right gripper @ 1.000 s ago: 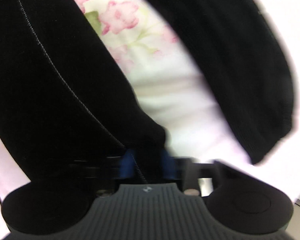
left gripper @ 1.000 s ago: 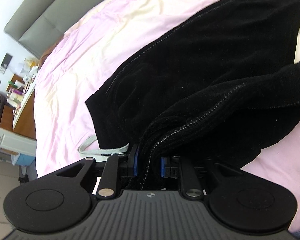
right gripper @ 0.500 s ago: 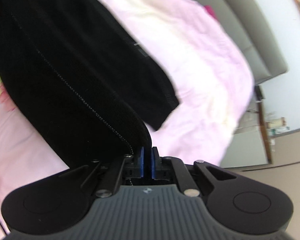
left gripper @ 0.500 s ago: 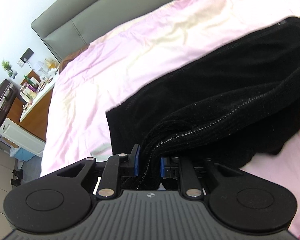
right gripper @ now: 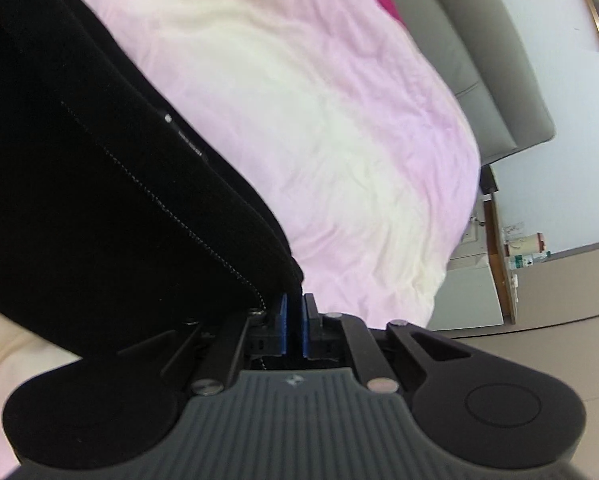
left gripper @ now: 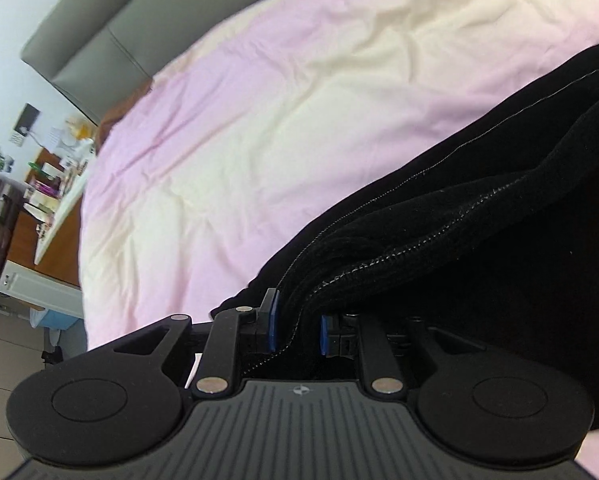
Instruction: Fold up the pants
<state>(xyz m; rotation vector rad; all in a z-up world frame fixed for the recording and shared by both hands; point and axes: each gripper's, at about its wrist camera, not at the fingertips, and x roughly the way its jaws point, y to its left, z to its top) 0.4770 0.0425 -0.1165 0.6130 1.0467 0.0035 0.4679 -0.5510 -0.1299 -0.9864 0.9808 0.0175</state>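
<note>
The black pants point(left gripper: 479, 208) lie on a pink and cream bed sheet point(left gripper: 279, 112). My left gripper point(left gripper: 297, 326) is shut on a thick bunched edge of the pants, which runs off to the right between the blue pads. In the right wrist view the pants point(right gripper: 99, 200) fill the left side. My right gripper point(right gripper: 295, 324) is shut on a thin edge of the pants, with the blue pads almost touching. The pants hang lifted between both grippers above the sheet point(right gripper: 319, 140).
A grey padded headboard point(left gripper: 111, 40) stands at the far end of the bed and also shows in the right wrist view point(right gripper: 499, 80). A cluttered wooden side table point(left gripper: 47, 200) is at the left. A nightstand with bottles point(right gripper: 511, 248) is at the right.
Both grippers have carried the held pants edges across the bed toward the headboard. The views swung from the cloth to the open sheet. The white drawstring has gone out of sight.
</note>
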